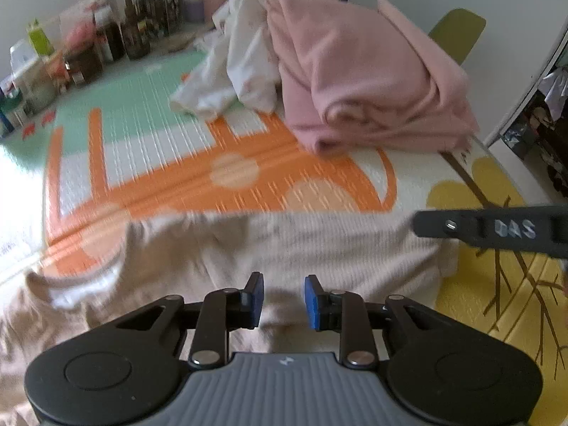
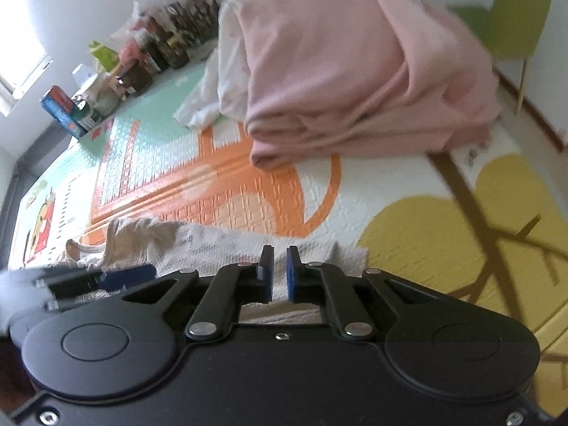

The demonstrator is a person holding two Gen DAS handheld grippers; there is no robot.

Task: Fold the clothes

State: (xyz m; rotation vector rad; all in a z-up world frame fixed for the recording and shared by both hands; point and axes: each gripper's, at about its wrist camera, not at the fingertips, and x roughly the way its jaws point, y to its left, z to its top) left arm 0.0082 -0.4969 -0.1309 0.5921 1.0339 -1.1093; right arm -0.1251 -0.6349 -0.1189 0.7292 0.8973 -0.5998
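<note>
Black left gripper point(image 1: 283, 300), blue pads, grey ribbed housing.

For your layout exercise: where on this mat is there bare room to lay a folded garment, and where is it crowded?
Free: the orange-and-white mat between the beige garment and the pink pile; also the yellow patch beside it. Crowded: the far edge, with jars and bottles and white cloth.

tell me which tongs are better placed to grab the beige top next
Left, probably. The left tongs stand open over the beige top, while the right tongs, near its edge, look nearly shut with nothing between them.
</note>
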